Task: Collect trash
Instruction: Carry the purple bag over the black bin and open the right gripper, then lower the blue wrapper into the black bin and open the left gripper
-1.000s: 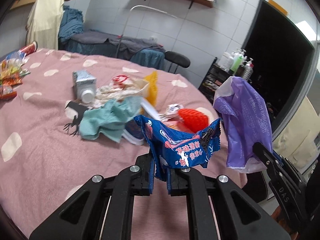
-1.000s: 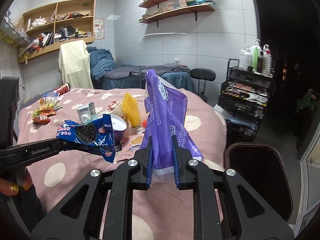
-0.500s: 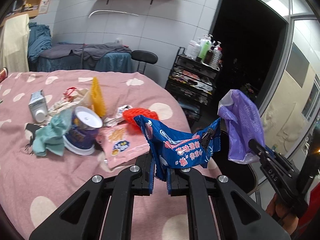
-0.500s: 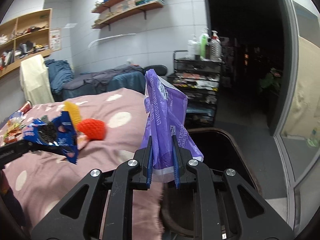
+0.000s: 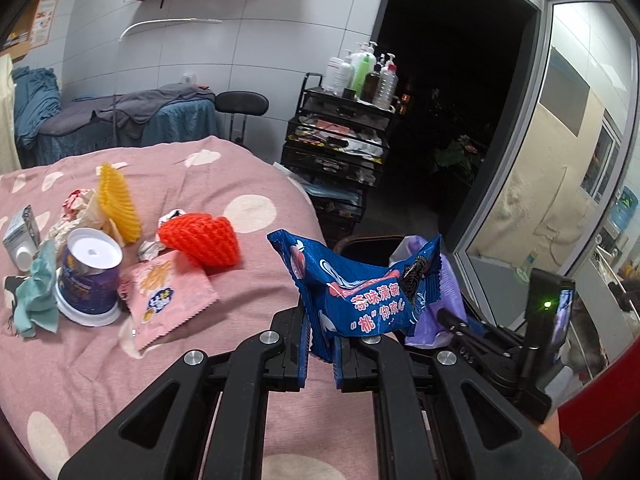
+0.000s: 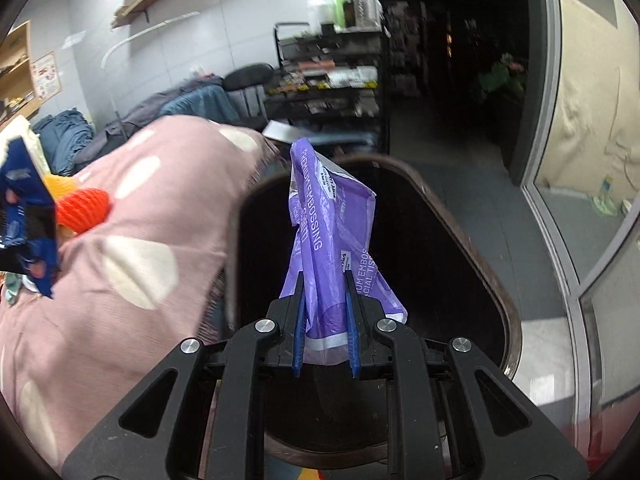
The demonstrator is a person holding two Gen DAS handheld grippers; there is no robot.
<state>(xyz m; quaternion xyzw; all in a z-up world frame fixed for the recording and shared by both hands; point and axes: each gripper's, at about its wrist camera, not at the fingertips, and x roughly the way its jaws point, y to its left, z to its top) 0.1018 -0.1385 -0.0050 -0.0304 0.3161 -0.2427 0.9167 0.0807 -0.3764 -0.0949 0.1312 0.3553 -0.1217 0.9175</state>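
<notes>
My left gripper (image 5: pixel 320 354) is shut on a blue snack wrapper (image 5: pixel 360 292), held above the edge of the pink dotted table (image 5: pixel 120 380). My right gripper (image 6: pixel 324 328) is shut on a purple tissue wrapper (image 6: pixel 332 236) and holds it over the open dark trash bin (image 6: pixel 472 240) beside the table. The purple wrapper (image 5: pixel 444 300) and the right gripper also show in the left wrist view, just behind the blue wrapper. The blue wrapper (image 6: pixel 24 216) shows at the left edge of the right wrist view.
On the table lie a red foam net (image 5: pixel 200 240), a yellow foam net (image 5: pixel 116 200), a pink snack packet (image 5: pixel 168 296), an upturned purple cup (image 5: pixel 88 280), a teal cloth (image 5: pixel 36 296) and a small carton (image 5: pixel 20 232). A black cart with bottles (image 5: pixel 340 140) stands behind the bin.
Both grippers have swung right, away from the table's middle. The purple wrapper now hangs over the bin's opening, and the blue wrapper has come close beside it.
</notes>
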